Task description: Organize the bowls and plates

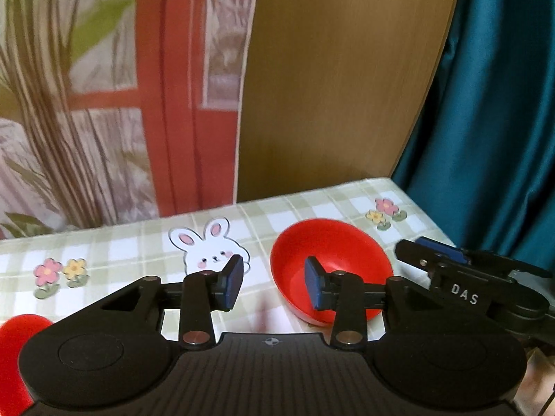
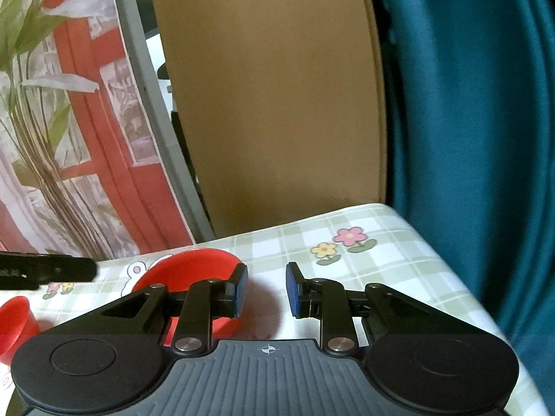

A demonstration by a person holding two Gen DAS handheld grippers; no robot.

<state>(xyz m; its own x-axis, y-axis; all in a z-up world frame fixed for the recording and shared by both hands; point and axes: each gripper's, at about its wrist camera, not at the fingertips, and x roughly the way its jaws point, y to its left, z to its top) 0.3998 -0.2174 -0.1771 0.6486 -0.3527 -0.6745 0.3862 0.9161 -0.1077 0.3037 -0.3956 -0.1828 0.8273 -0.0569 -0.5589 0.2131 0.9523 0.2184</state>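
The left tool (image 1: 272, 286) hangs over the checked counter (image 1: 131, 242) with its blue pads spread, nothing between them. A red bowl (image 1: 329, 242) sits upright on the cloth at about 1 o'clock from that gap, its right pad (image 1: 312, 286) overlapping the bowl's near rim. The right tool (image 2: 266, 289), pads also apart and empty, has the same bowl at 10 o'clock. A second red dish (image 2: 14, 322) lies at 9 o'clock, partly cut off.
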